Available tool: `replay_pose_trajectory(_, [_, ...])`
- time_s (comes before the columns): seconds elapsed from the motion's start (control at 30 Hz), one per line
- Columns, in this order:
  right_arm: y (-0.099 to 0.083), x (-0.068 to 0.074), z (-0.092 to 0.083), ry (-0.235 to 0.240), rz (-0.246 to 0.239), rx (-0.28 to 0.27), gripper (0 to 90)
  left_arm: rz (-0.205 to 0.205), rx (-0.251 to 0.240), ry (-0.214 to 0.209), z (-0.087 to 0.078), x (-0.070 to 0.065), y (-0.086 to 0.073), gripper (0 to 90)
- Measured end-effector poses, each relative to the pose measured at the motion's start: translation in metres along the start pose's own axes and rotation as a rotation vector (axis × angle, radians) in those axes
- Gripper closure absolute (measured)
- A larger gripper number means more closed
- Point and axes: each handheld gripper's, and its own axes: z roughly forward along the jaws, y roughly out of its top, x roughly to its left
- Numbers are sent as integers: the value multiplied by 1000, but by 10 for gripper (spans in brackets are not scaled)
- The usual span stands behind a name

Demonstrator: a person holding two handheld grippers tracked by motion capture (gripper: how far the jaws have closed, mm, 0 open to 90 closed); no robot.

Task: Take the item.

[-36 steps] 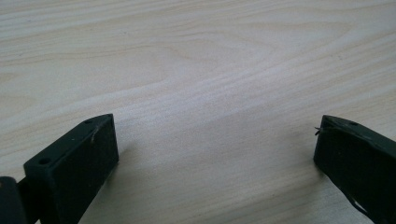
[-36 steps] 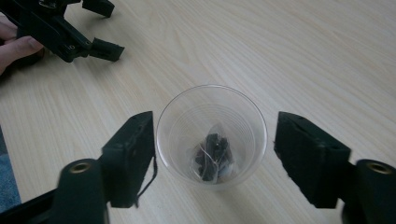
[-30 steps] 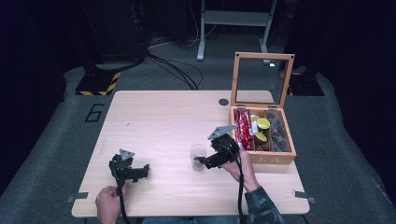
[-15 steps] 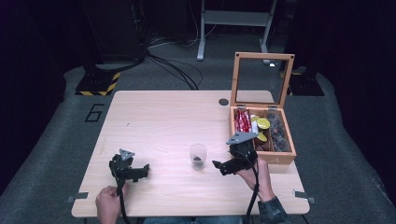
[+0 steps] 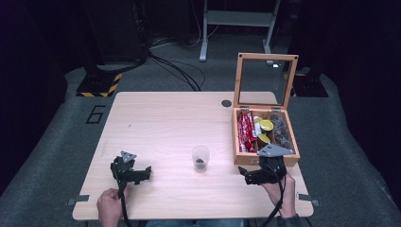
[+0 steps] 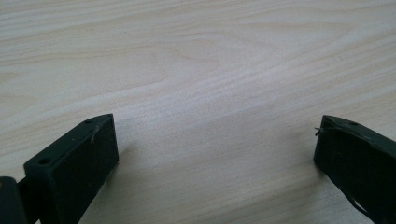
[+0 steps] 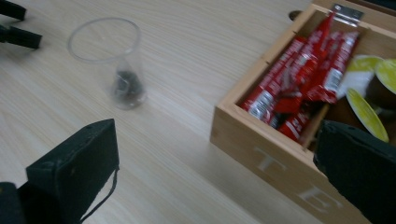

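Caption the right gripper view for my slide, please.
Open right tool near the wooden box of red sachets, clear cup standing alone.

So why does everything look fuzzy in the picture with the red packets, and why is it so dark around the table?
Right gripper view: the red packets and the cup look smeared, as if the camera were moving. Left gripper view: the table grain is sharp. High view: light falls on the table, and the floor behind is nearly black.

What the dark bit at the bottom of the clear cup point(image 5: 200, 158) is cannot be told; the wooden box's point(image 7: 261, 140) right part is cut off in the right gripper view
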Motion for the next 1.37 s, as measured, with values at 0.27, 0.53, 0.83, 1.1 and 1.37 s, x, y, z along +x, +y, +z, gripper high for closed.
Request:
replay_pose_trajectory(0.27, [-43, -25, -8, -102, 84, 31, 0, 0, -2, 4, 0, 0, 0, 0])
replay_pose_trajectory(0.53, [-83, -42, 0, -140, 175, 76, 0, 3, -2, 8, 0, 0, 0, 0])
replay_pose_trajectory(0.83, [-116, -66, 20, -156, 272, 113, 0, 9, 3, 8, 0, 0, 0, 0])
replay_pose_trajectory(1.1, [-125, -71, 35, -243, 260, 131, 0, 1, -6, 13, 1, -1, 0, 0])
replay_pose_trajectory(1.37, [-127, -78, 37, -227, 233, 107, 0, 3, -4, 13, 1, 0, 0, 0])
